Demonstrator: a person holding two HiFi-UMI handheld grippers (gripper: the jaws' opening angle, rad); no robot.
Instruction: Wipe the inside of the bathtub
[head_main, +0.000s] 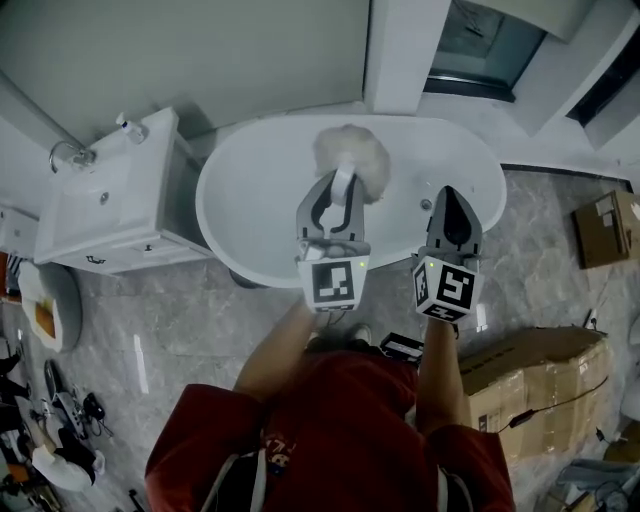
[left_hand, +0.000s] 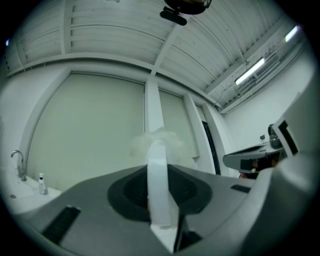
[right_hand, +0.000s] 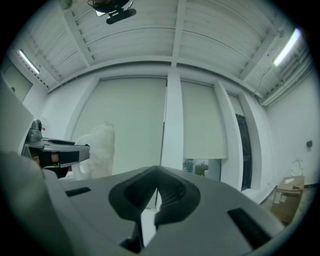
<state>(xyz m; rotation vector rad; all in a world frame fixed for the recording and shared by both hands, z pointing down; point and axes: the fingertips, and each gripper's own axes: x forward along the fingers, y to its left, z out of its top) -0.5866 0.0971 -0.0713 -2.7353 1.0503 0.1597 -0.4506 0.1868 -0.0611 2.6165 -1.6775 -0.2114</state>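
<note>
Bathrm, white tub (head_main: 255, 205), sink (head_main: 100, 205) w/ faucet (head_main: 68, 155)

Shirt: we wear a red short-sleeved top (head_main: 340, 430) with a small print on it.
Left gripper (head_main: 341, 182): our grey shell, dark ribbed pads, white cube (head_main: 333, 283) bearing black square markers.
Right gripper (head_main: 447, 193): matching grey tapered body, marker cube (head_main: 446, 288) alike.

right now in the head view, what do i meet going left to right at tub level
washbasin cabinet → left tongs, shut on the fluffy duster → right tongs → cardboard box
</note>
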